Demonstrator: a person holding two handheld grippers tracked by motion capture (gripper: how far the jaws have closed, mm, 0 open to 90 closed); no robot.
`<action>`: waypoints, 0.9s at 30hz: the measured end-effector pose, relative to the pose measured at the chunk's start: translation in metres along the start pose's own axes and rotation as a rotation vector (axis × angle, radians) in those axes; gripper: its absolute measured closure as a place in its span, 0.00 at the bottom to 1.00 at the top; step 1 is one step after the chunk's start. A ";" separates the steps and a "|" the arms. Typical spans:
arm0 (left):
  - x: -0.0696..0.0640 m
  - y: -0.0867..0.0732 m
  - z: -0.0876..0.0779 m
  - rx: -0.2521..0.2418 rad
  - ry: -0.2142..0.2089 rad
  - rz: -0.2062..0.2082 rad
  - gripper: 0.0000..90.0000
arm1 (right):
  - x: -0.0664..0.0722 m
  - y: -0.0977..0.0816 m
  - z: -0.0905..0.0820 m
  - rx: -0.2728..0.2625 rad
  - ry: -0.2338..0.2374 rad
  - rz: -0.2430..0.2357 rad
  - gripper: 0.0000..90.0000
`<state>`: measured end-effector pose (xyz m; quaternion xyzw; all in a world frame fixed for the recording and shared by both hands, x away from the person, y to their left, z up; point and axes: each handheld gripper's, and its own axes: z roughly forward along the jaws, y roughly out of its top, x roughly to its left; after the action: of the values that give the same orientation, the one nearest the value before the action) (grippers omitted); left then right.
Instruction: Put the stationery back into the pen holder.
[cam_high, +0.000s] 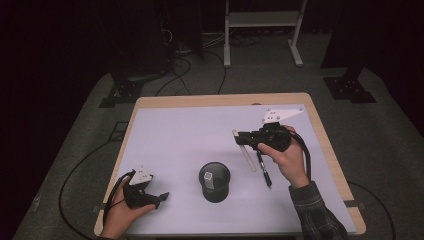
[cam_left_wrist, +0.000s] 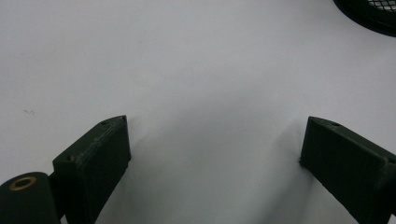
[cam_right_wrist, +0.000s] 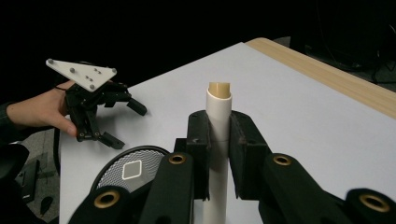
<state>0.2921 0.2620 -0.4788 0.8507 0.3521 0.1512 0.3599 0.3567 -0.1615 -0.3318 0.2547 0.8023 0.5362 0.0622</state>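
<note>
Right hand-held gripper pinching the pen to carry it to the cup; left hand-held gripper wide, waiting on the desk.

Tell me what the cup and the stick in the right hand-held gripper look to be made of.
Cup: black metal mesh, by the fine grid at its rim in both gripper views. Stick: probably plastic or painted wood, smooth matte off-white with a tan tip; the look leaves it open. The right hand-held gripper is clamped on it.

Dim room, black surroundings; table evenly lit from above; soft shadows; slight grain, mild softness throughout.
</note>
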 end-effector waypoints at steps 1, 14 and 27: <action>0.000 0.000 0.000 0.000 0.000 0.002 0.08 | 0.001 0.001 0.001 -0.001 0.004 0.002 0.87; 0.000 0.000 0.000 0.001 0.000 0.005 0.08 | 0.016 0.016 0.008 -0.021 0.040 -0.042 0.87; 0.000 0.000 0.000 0.001 -0.001 0.002 0.08 | 0.031 0.028 0.025 -0.020 0.086 -0.072 0.87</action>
<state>0.2923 0.2622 -0.4788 0.8512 0.3511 0.1510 0.3597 0.3489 -0.1182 -0.3117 0.2017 0.8076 0.5519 0.0492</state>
